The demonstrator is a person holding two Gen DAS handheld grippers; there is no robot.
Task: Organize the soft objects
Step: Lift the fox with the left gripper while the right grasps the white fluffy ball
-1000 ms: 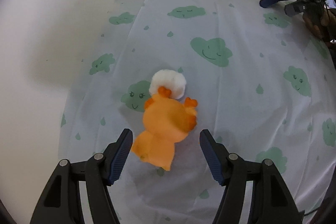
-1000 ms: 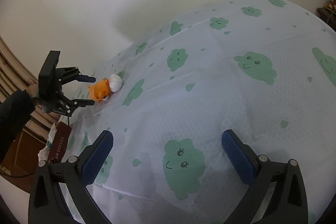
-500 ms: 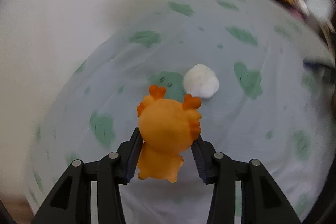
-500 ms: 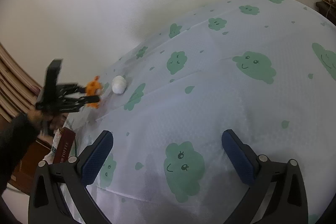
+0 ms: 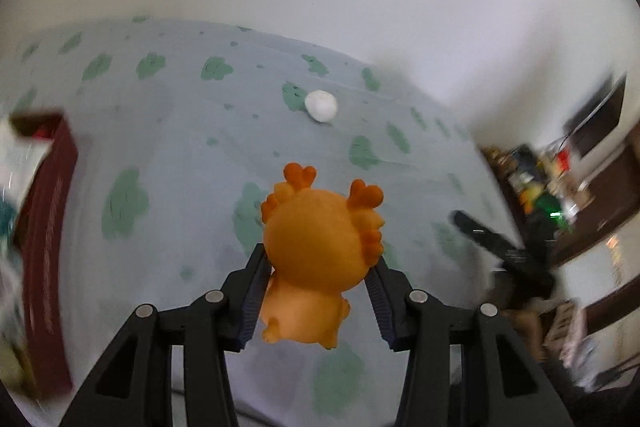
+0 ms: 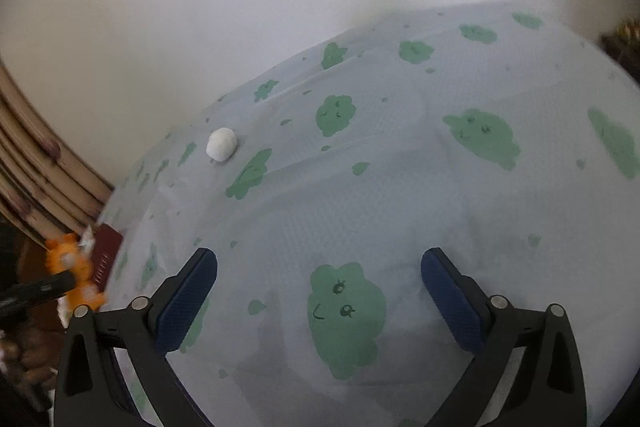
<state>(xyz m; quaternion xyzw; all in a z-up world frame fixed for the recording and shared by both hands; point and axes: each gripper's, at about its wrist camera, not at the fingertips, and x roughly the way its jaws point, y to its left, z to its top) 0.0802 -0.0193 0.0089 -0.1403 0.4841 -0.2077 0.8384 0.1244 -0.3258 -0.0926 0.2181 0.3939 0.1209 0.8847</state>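
one toy down: the left gripper [image 5: 316, 291], which straddled the orange toy [image 5: 320, 259] a second ago, now clamps and lifts it off the bed [image 6: 400, 187]; the white ball [image 6: 221, 144] remains, and the right gripper [image 6: 320, 303], empty, is narrowing.

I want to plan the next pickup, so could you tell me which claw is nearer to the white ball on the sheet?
Hard to call. The left claw, shut on the orange toy, sits off the sheet's edge; the empty right claw, now closing, hovers over the sheet. The white ball lies apart from both.
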